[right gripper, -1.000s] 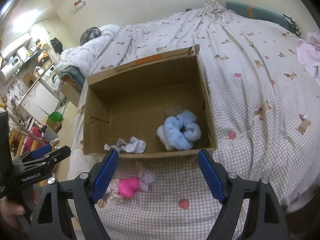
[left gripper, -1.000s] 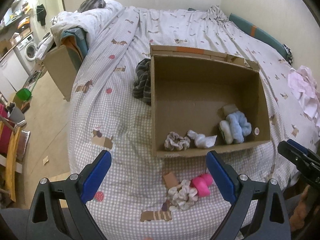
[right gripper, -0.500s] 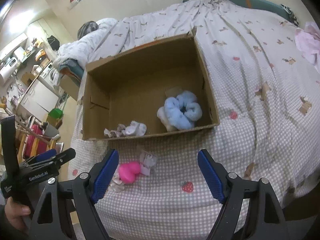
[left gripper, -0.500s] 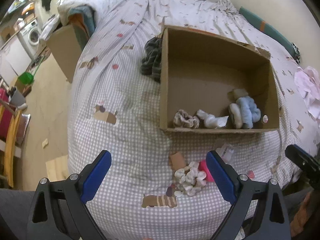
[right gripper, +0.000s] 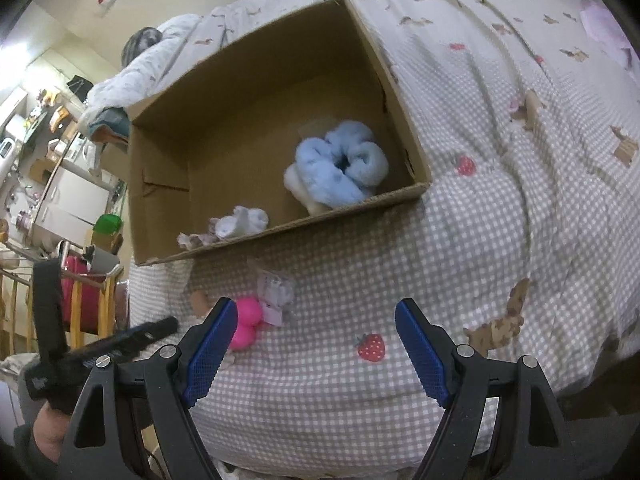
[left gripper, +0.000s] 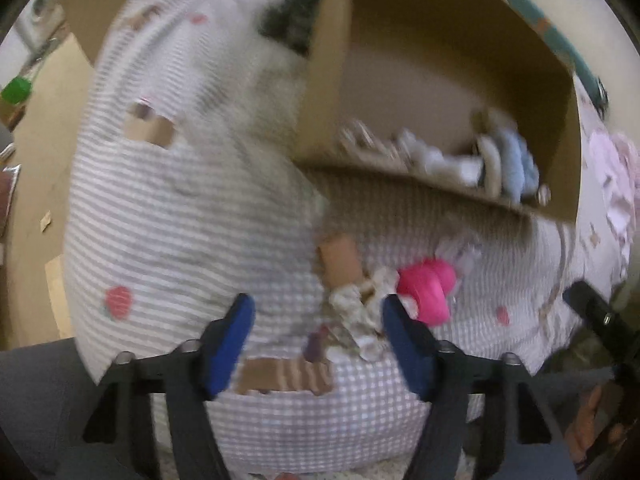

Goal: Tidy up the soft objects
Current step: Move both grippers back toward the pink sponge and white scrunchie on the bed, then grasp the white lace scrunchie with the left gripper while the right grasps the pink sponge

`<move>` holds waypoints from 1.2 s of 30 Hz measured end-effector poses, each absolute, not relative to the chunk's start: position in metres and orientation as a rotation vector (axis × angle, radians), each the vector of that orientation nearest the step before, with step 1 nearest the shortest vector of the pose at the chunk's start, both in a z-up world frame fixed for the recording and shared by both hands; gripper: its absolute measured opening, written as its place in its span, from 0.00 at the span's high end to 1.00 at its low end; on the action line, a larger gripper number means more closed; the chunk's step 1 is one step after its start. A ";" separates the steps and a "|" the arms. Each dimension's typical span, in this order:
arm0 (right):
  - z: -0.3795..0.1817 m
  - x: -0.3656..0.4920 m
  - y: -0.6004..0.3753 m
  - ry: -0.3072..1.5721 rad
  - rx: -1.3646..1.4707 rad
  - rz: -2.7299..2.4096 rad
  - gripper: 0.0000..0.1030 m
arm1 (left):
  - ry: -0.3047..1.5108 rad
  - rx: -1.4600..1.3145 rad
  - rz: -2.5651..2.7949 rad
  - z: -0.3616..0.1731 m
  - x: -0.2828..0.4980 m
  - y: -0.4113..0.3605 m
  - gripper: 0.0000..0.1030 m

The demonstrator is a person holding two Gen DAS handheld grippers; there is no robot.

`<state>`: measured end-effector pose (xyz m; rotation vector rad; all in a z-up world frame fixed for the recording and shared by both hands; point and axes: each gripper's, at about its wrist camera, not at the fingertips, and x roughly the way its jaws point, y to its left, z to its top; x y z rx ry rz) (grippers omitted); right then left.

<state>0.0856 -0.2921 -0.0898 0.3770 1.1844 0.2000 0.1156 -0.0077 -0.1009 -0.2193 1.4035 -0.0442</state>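
Both hand-held grippers have dropped toward the foot of a bed covered in a grey-and-white checked bedspread (right gripper: pixel 460 240), and the brown cardboard box (right gripper: pixel 256 128) that sat well ahead of them a second ago now fills the upper half of each wrist view. The left hand-held gripper (left gripper: pixel 316 330) has just been closing its blue jaws; they stand part-way together, pointing steeply down, with the cream ruffled fabric scrunchie (left gripper: pixel 356 312) lying between them, though the blurred frame does not show the pads pressing on it, so it reads as not yet gripped. Just beside that scrunchie lies a bright pink soft toy (left gripper: pixel 426 288), with a small crumpled pale lilac piece (right gripper: pixel 274 292) touching it on the box side. All three lie on the bedspread, outside the box and near its front wall.

The right hand-held gripper (right gripper: pixel 316 344) hangs over bare bedspread with its jaws wide apart and nothing between them, tilted down less steeply than the left; the pink toy sits just off its left jaw. Inside the box a fluffy light-blue scrunchie (right gripper: pixel 340 168) rests against the front wall on the right, with a small white fabric piece (right gripper: pixel 244 220) nearer the left. By this reading, the left side is about to take the next loose item for the box.
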 end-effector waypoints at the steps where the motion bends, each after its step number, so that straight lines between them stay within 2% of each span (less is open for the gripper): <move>1: -0.092 0.087 -0.292 1.191 0.374 0.198 0.17 | 1.418 -0.212 -0.071 -0.107 0.116 -0.016 0.44; 5: -0.100 0.092 -0.291 1.211 0.363 0.188 0.17 | 1.433 -0.199 -0.133 -0.117 0.120 -0.037 0.45; 6: -0.101 0.094 -0.291 1.215 0.366 0.188 0.17 | 1.435 -0.189 -0.137 -0.119 0.121 -0.041 0.53; 7: -0.102 0.097 -0.288 1.218 0.369 0.190 0.17 | 1.434 -0.177 -0.138 -0.121 0.123 -0.044 0.68; 10: -0.103 0.103 -0.285 1.223 0.365 0.194 0.17 | 1.431 -0.172 -0.143 -0.123 0.124 -0.049 0.83; 12: -0.103 0.105 -0.282 1.224 0.365 0.197 0.17 | 1.418 -0.181 -0.163 -0.117 0.123 -0.051 0.87; 22: -0.106 0.102 -0.284 1.234 0.382 0.228 0.17 | 1.243 -0.253 -0.223 -0.039 0.104 -0.031 0.87; 29: -0.114 0.102 -0.250 1.292 0.416 0.411 0.17 | 1.232 -0.267 -0.121 -0.037 0.103 0.000 0.88; 34: -0.132 0.109 -0.208 1.382 0.377 0.497 0.25 | 1.248 -0.263 -0.092 -0.041 0.102 0.015 0.88; 36: -0.139 0.112 -0.193 1.407 0.337 0.492 0.32 | 1.246 -0.254 -0.087 -0.041 0.101 0.017 0.88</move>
